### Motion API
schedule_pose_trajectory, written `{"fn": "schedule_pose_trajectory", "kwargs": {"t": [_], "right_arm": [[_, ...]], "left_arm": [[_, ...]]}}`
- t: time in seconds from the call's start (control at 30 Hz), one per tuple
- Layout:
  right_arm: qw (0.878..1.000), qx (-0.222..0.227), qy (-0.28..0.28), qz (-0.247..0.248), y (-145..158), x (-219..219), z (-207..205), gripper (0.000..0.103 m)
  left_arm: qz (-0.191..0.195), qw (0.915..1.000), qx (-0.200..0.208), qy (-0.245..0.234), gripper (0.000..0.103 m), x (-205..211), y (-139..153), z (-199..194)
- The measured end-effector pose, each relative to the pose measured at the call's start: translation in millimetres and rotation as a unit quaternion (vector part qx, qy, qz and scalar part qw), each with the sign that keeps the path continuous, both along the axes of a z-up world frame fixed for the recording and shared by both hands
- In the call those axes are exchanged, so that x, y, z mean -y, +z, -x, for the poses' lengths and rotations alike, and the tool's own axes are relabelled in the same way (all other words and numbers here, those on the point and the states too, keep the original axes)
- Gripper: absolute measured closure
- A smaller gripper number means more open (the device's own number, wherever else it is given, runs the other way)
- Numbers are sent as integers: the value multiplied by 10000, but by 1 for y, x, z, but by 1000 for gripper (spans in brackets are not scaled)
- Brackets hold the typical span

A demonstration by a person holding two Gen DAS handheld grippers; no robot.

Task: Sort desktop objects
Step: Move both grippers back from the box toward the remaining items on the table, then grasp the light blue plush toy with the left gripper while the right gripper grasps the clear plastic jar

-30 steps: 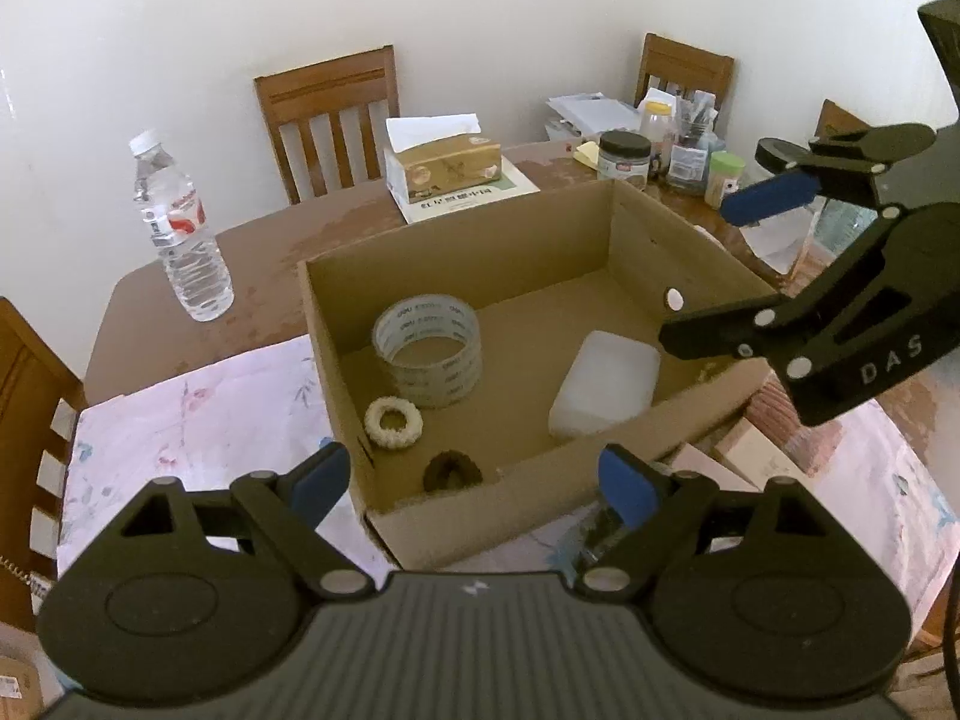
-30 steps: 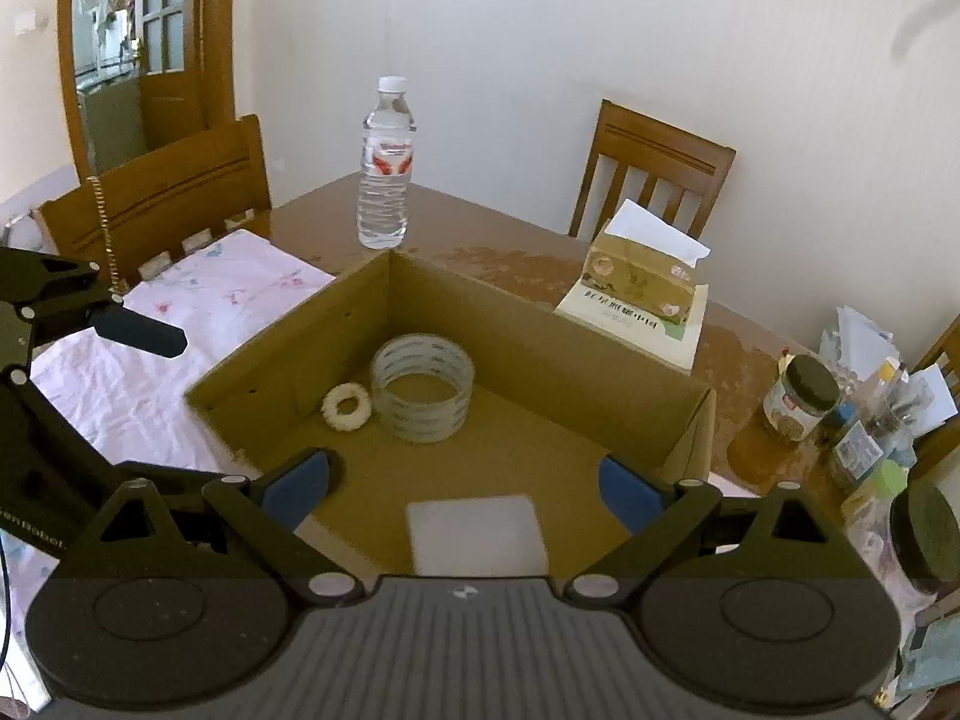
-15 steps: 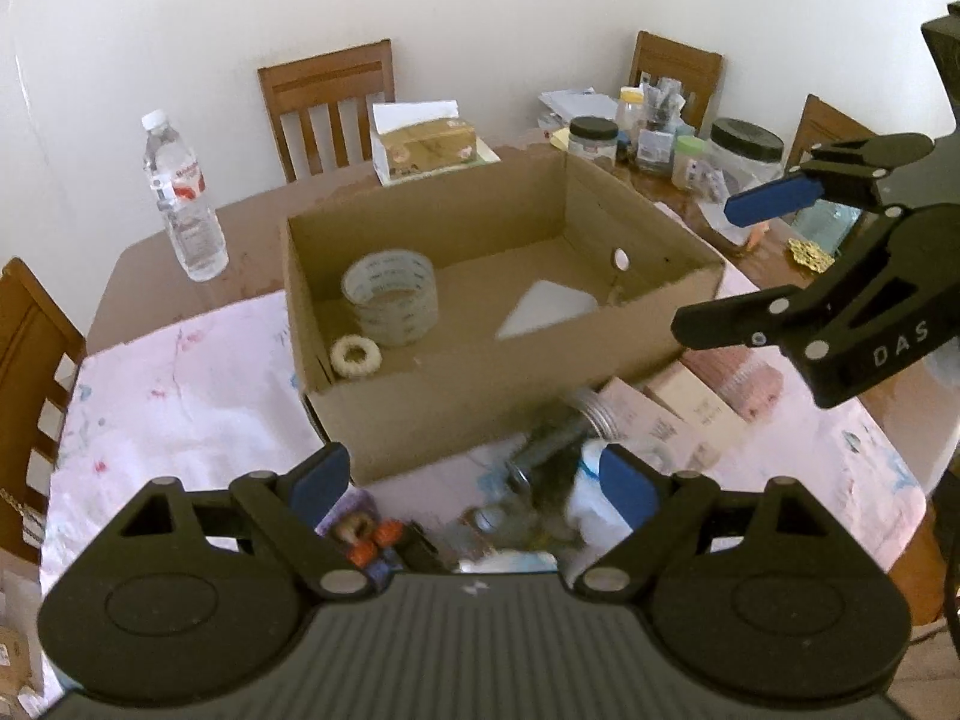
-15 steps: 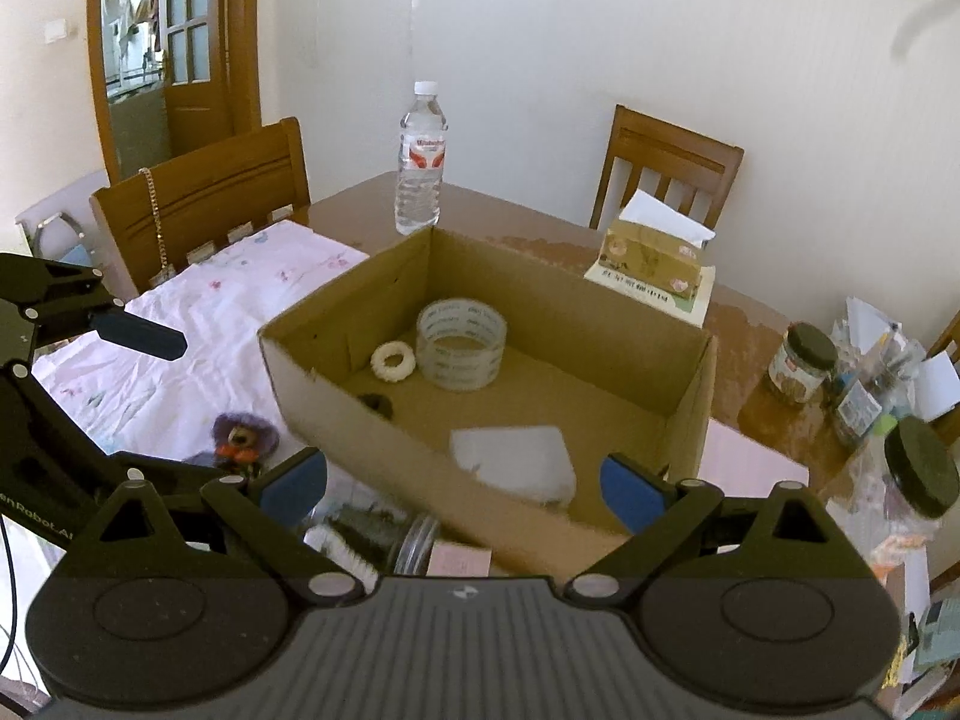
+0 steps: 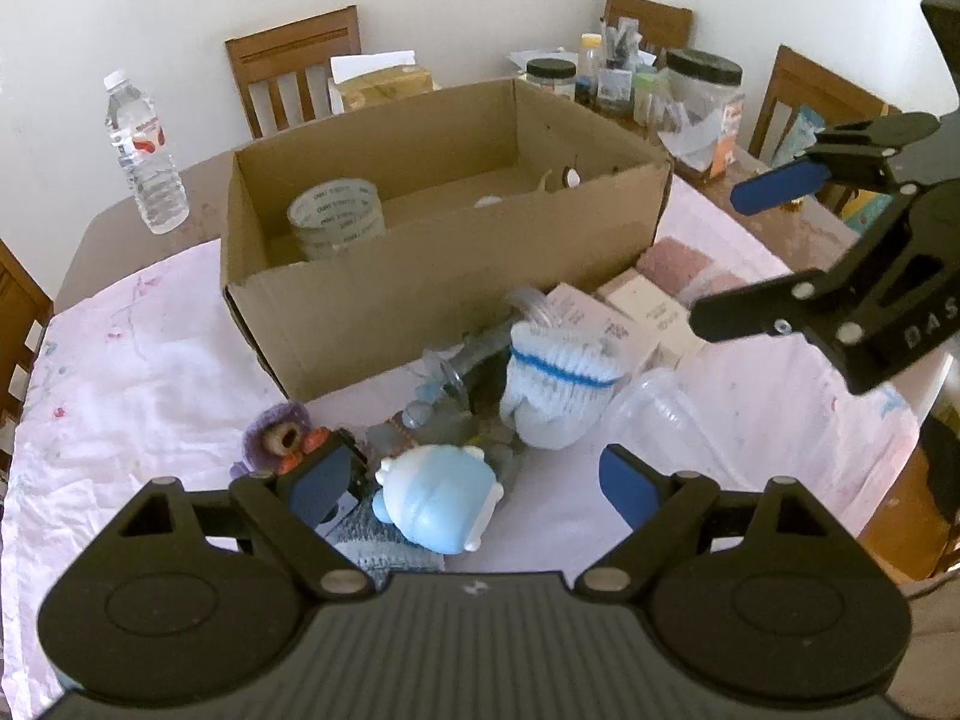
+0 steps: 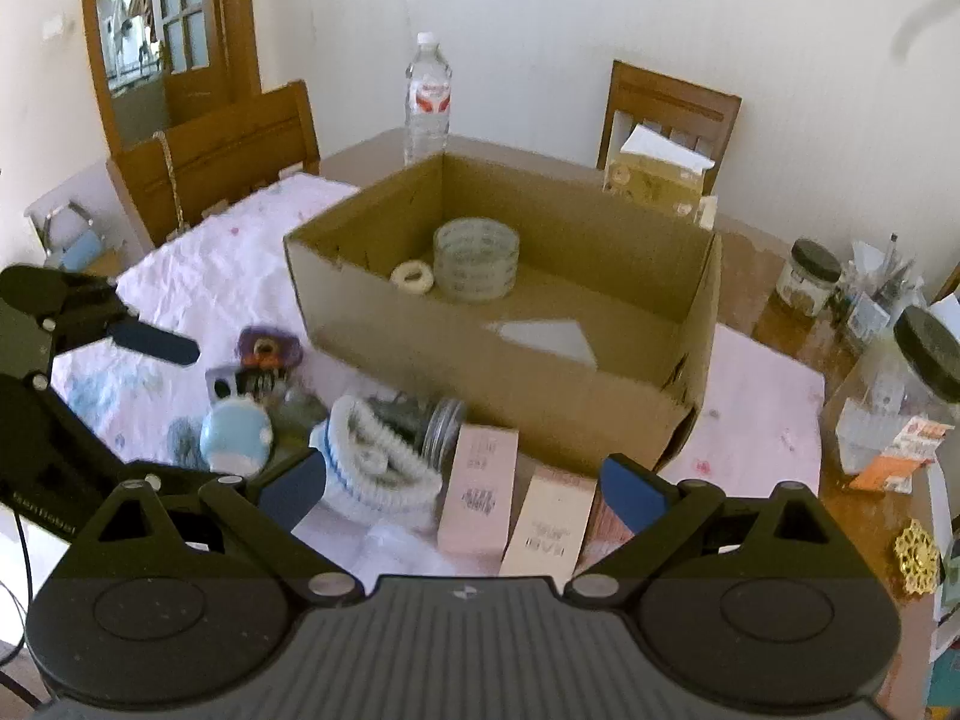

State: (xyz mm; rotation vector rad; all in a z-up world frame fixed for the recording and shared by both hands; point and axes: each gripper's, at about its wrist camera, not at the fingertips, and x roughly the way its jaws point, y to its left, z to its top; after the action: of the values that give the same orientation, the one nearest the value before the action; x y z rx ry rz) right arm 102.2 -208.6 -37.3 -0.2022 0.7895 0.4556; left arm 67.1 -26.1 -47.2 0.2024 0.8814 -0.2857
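Grippers both empty, jaws apart — left gripper [image 5: 474,480] over blue round toy [image 5: 435,501], right gripper [image 6: 465,483] above pink cartons [image 6: 480,495]. Unsorted clutter lies just before cardboard box [image 6: 540,387], likely staged for loading — tape roll [image 6: 476,260] already inside.

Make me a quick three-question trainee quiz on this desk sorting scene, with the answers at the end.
1. True or false: the cardboard box already holds a tape roll.
2. Which lies nearest the left gripper? A) water bottle B) light blue toy C) tissue box
3. Fill in: the right gripper is ____ and holds nothing.

Key: 1 true; 2 B; 3 open.
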Motion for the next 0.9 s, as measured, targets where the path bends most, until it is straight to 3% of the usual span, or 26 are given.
{"fn": "schedule_pose_trajectory", "kwargs": {"t": [0.6,0.9], "right_arm": [[9972,-585,467,57,-39,-9,17,3],[9861,-831,1429,193,-46,-12,13,3]], "left_arm": [[196,9984,-357,-401,16,-20,-28,-24],[313,9967,-592,-455,24,-24,-38,-31]]}}
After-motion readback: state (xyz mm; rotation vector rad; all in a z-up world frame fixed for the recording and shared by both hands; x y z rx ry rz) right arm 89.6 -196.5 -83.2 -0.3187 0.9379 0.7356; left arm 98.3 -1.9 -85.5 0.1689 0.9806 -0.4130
